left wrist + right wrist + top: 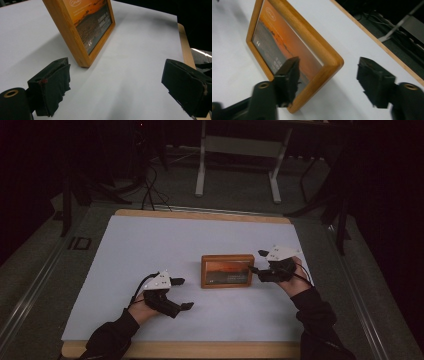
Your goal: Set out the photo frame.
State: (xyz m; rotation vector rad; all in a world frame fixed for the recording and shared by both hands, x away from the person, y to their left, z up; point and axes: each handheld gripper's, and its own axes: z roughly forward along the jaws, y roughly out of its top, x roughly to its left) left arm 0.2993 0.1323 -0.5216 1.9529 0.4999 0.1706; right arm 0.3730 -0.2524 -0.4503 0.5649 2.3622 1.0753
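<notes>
A wooden picture frame (227,271) with an orange sunset print stands upright on the white tabletop (150,245), right of centre. My right gripper (256,261) is at the frame's right end. In the right gripper view the frame's corner (312,42) sits between the open jaws (328,75): one jaw is in front of the print, and the other stands apart behind it with a clear gap. My left gripper (186,293) rests to the front left of the frame, open and holding nothing. In the left gripper view the frame (75,32) stands just beyond its spread jaws (115,85).
The white top lies on a wooden board whose edge (200,349) shows at the front and back. Beyond the table, a white stand (239,145) and dark cables (150,190) are on the floor. The surroundings are dark.
</notes>
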